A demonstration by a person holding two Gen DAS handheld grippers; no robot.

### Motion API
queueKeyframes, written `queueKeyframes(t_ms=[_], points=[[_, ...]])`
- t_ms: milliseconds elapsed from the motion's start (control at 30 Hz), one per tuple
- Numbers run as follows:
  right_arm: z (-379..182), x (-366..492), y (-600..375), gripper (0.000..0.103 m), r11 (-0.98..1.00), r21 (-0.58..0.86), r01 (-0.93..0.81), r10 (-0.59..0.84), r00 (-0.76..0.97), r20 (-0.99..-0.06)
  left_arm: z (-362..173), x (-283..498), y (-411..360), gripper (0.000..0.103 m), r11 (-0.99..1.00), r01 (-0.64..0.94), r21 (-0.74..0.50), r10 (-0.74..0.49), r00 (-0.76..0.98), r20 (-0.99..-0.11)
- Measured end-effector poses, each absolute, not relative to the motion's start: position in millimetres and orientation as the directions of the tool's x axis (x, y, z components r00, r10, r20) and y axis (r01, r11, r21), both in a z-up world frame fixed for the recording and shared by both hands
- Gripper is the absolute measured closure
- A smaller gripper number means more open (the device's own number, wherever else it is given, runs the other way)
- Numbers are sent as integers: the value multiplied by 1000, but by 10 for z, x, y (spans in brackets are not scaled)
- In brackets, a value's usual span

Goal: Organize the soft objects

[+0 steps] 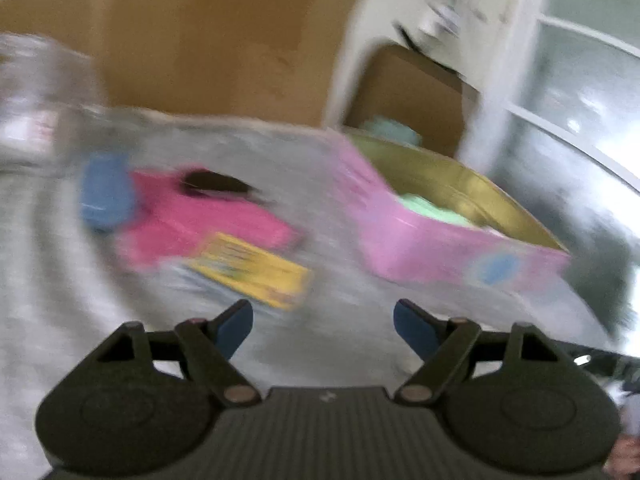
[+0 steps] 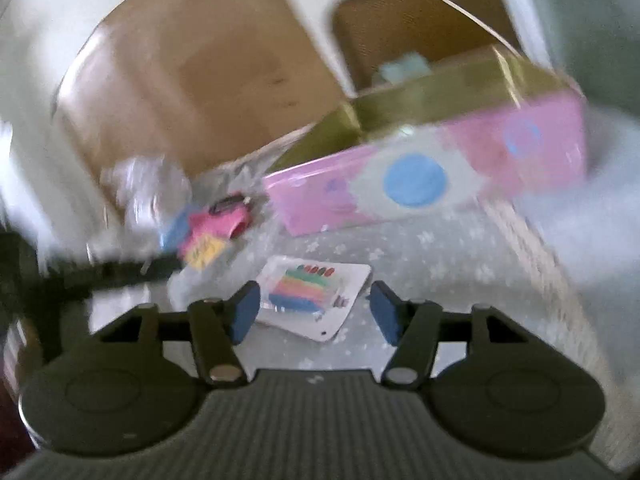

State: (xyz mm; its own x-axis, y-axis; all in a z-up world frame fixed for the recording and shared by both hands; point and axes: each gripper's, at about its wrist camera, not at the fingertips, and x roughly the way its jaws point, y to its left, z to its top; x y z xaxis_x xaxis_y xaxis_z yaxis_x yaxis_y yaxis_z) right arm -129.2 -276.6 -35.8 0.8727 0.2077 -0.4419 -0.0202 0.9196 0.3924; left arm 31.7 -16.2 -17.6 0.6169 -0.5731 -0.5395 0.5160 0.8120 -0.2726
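Claws both spread wide and holding nothing, over a pale flower-print cloth.

Left claw (image 1: 323, 322) hangs with its blue pads apart above bare cloth (image 1: 340, 332); just beyond it lies a pink soft bundle (image 1: 208, 216) with a yellow tag (image 1: 256, 270) and a blue piece (image 1: 106, 196) at its far end, all badly blurred. Right claw (image 2: 314, 312) is open over a white packet (image 2: 316, 296) printed with rainbow stripes, lying flat on the cloth. Farther back sits a pink box (image 2: 420, 180) with blue dots and a gold inside, something pale green (image 1: 432, 208) in it. Brown cardboard (image 1: 208, 36) stands behind.
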Motion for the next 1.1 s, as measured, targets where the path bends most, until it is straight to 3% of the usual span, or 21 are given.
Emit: queueKeyframes(t_ms=[100, 233, 267, 333, 533, 667, 1067, 1100], points=[[-430, -1239, -2613, 34, 962, 265, -74, 196, 861, -470, -221, 342, -476, 16, 761, 557, -332, -630, 512, -584], [-604, -1135, -2622, 34, 987, 130, -98, 151, 852, -501, -356, 401, -774, 15, 735, 558, -386, -652, 424, -628], [-638, -1084, -2606, 33, 990, 96, -101, 136, 849, -510, -362, 386, -810, 17, 738, 562, -373, -647, 434, -627], [-700, -1065, -2659, 37, 991, 43, -129, 133, 858, -496, -384, 334, -910, 37, 735, 580, -350, -644, 437, -628], [-707, -1039, -2622, 40, 991, 40, -131, 135, 874, -466, -382, 222, -1072, 37, 730, 611, -308, -638, 447, -627], [-614, -1189, -2593, 41, 992, 6, -123, 115, 909, -401, -241, 174, -964, 37, 716, 604, -352, -674, 463, -576], [-139, -875, -2924, 41, 1000, -25, 9, -14, 975, -222, 493, 385, -1400, 36, 666, 706, -242, -724, 533, -438], [-118, -797, -2980, 51, 1000, -16, 18, -21, 976, -217, 539, 431, -1479, 36, 662, 713, -230, -727, 535, -432]])
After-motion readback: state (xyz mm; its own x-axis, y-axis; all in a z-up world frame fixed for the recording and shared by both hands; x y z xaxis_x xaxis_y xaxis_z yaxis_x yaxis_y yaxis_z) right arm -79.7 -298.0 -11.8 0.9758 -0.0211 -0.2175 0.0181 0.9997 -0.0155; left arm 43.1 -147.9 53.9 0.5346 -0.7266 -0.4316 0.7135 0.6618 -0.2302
